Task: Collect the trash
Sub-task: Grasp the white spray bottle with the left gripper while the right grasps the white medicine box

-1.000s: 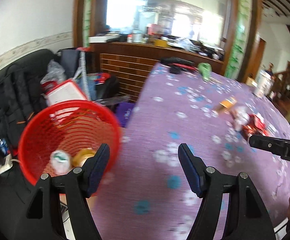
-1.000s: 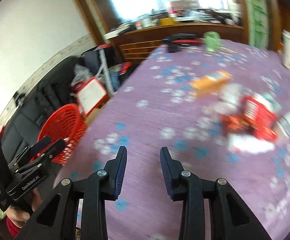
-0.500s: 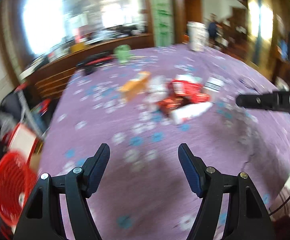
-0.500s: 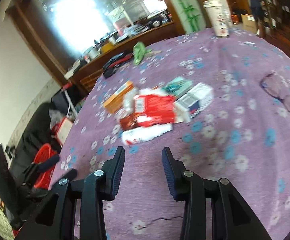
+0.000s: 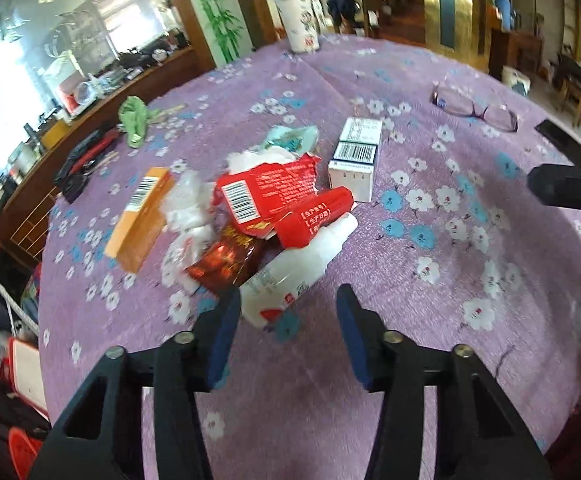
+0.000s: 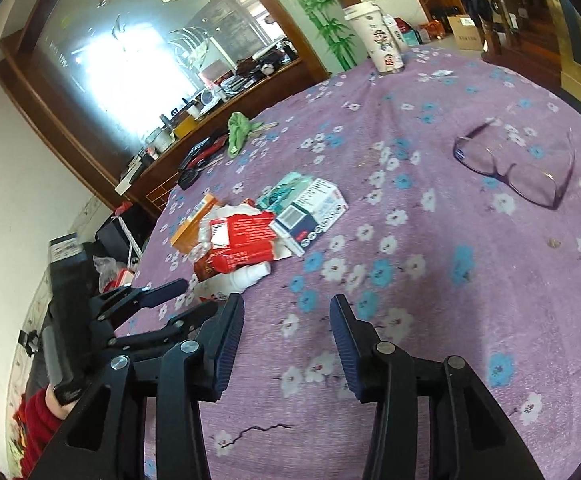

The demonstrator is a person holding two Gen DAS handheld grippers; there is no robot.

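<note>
The left claw [image 5: 288, 316] hung over the purple flowered tablecloth [image 5: 430, 320] with its jaws apart and closing; nothing was yet pressed between them. Just ahead of it, its near end reaching between the two fingertips, lay a white plastic bottle [image 5: 290, 270] on its side, the nearest piece of a heap of trash. Beyond the bottle, farther from the claw, lay a red tube-shaped packet [image 5: 316, 218], a torn red wrapper [image 5: 266, 190] and a dark red foil packet [image 5: 226, 260]. Ahead and to the left were crumpled clear plastic [image 5: 188, 210] and an orange box [image 5: 140, 220]; ahead and to the right stood a white and blue box [image 5: 354, 160].

The right claw [image 6: 286, 320] stood over bare cloth, jaws apart and opening, empty, with the heap ahead and to its left. A pair of glasses [image 6: 518, 168] lay well off to its right.

The bottle appeared light, probably empty, smooth and rounded, so it might slip or roll under a loose pinch; a grip across its body near the middle looked the soundest. The wrappers and foil seemed limp and weightless, likely to crumple when pinched. The boxes looked stiff but easily crushed, best taken across their narrow sides.
</note>
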